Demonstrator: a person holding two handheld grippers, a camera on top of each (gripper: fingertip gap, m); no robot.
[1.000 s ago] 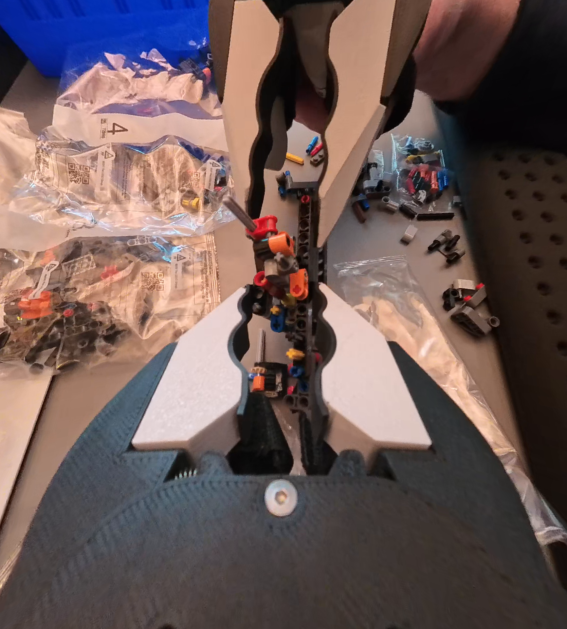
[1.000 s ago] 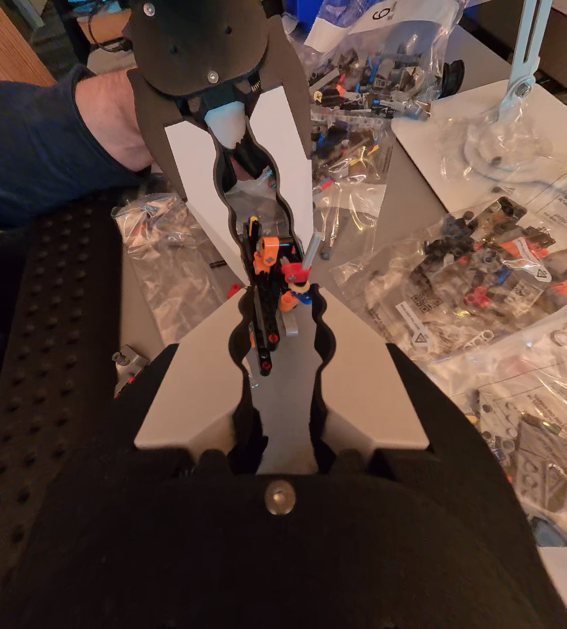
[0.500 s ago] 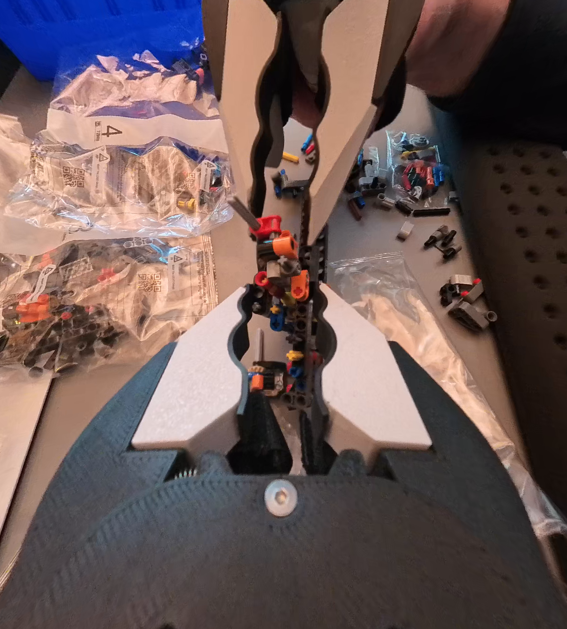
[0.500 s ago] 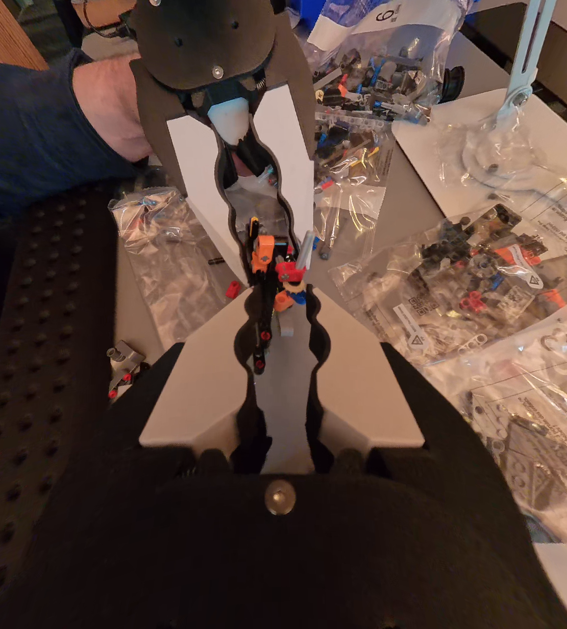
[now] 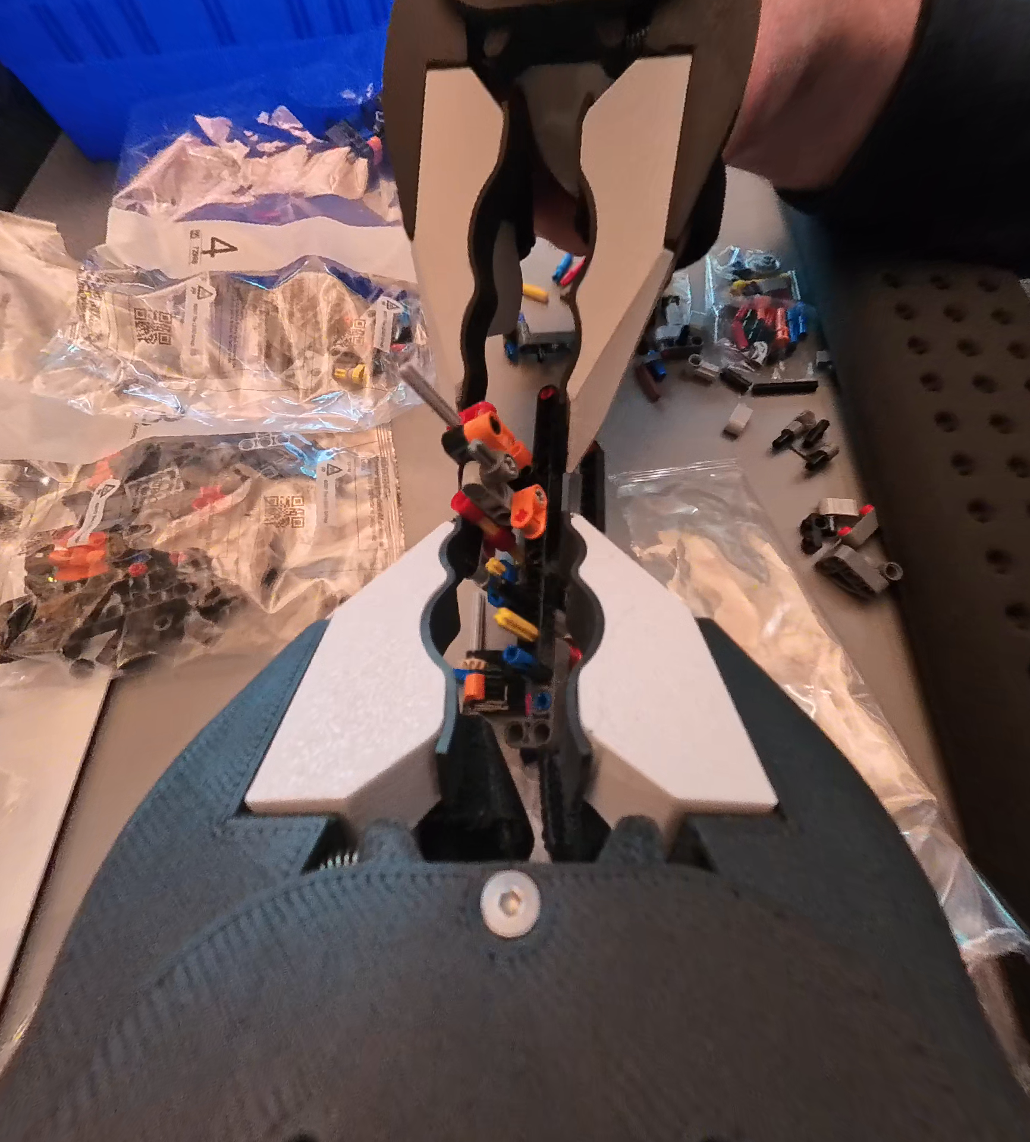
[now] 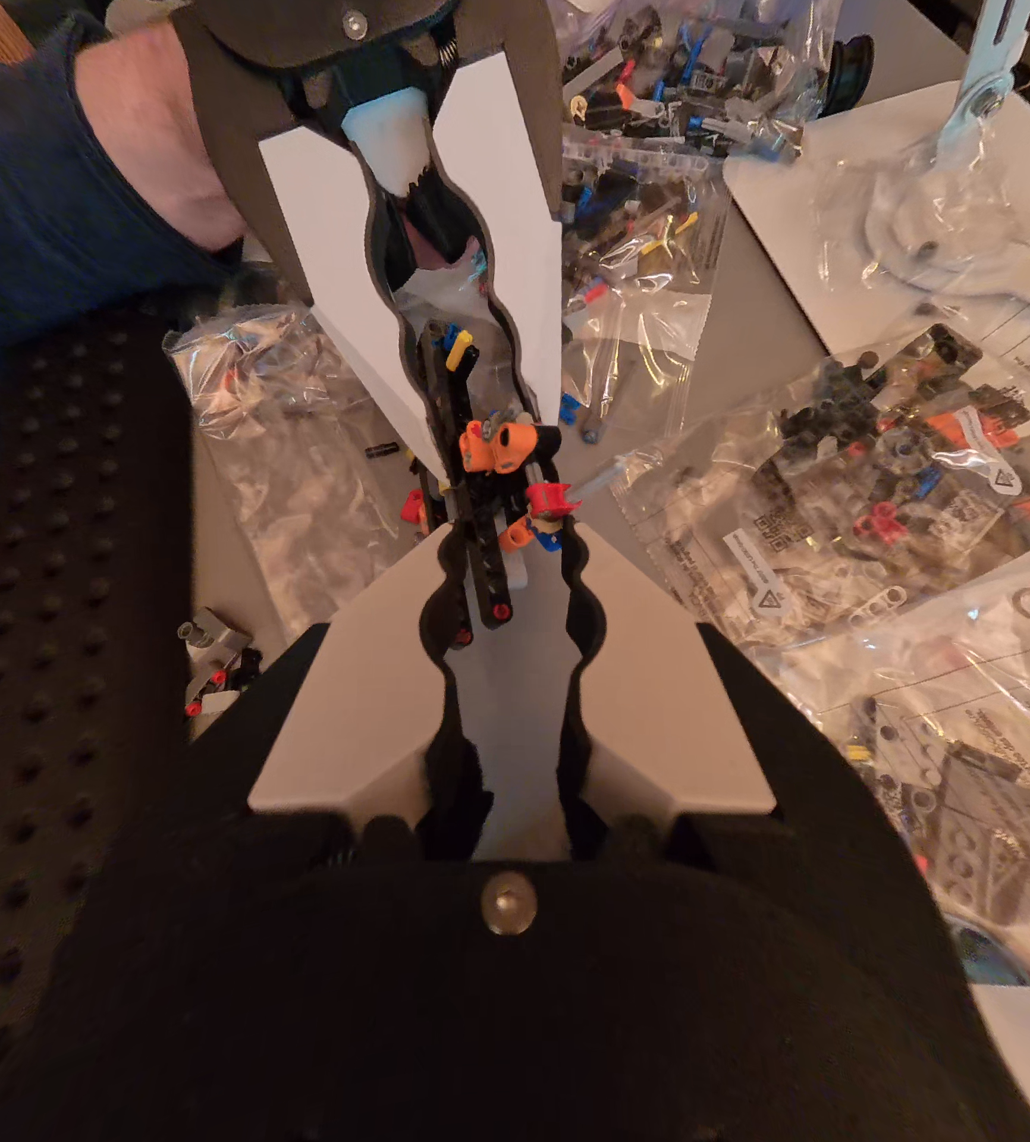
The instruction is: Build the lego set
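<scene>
Left gripper (image 5: pixel 512 531) is clamped on the lego assembly (image 5: pixel 522 556), a long black beam with orange, red, blue and yellow bits pinned along it, held in the air between the two tools above the table (image 5: pixel 654 445). Right gripper (image 6: pixel 509 531) comes in from the opposite end with its jaws parted: the beam's free end lies in the gap near one finger, and I can't tell whether that finger touches it, so it grips nothing. A grey rod (image 5: pixel 429 395) sticks out sideways from the red and orange connectors (image 5: pixel 488 432) at the far end of the stack. Looks like mid-build, one tool fixturing the sub-assembly while the other lines up to seat or nudge something near that connector cluster. Next move likely needs the right gripper to close on a single part squarely, with the left holding firm so the beam doesn't twist. Beyond: loose small pieces (image 5: pixel 741 364) on the table, unopened part bags (image 5: pixel 222 334), more bags (image 6: pixel 883 494) to the right, blue bin (image 5: pixel 191 68) at the back
</scene>
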